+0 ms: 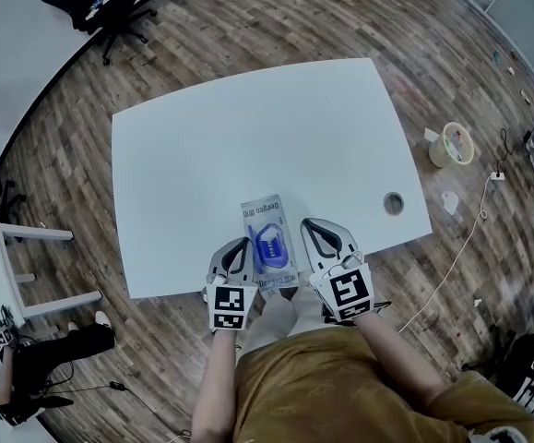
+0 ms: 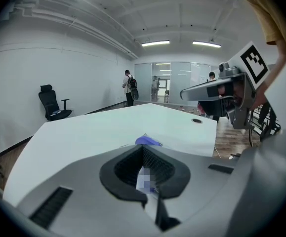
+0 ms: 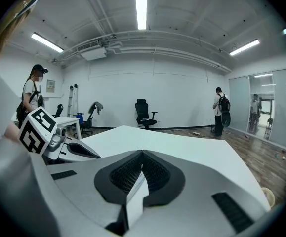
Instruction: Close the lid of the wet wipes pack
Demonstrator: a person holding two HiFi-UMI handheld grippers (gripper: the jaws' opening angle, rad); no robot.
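Jaws on my left gripper (image 2: pixel 143 150) stand tip to tip with nothing between them. Those on my right gripper (image 3: pixel 142 155) are likewise together and empty. The wet wipes pack (image 1: pixel 263 212) lies flat at lower centre of the head view, between the two grippers and close to the table's near edge. Its blue lid (image 1: pixel 269 245) shows just beyond the left tips in the left gripper view and appears raised. Judgement: the pack is light, soft, slick film that is likely to slide or dent. The lid is the stiff part, so press there while steadying a pack edge. The white table (image 1: pixel 248 127) is smooth, with a cable hole (image 1: pixel 393 202) at right. The wood floor (image 1: pixel 248 7) surrounds it, with an office chair (image 1: pixel 96 3) at upper left.
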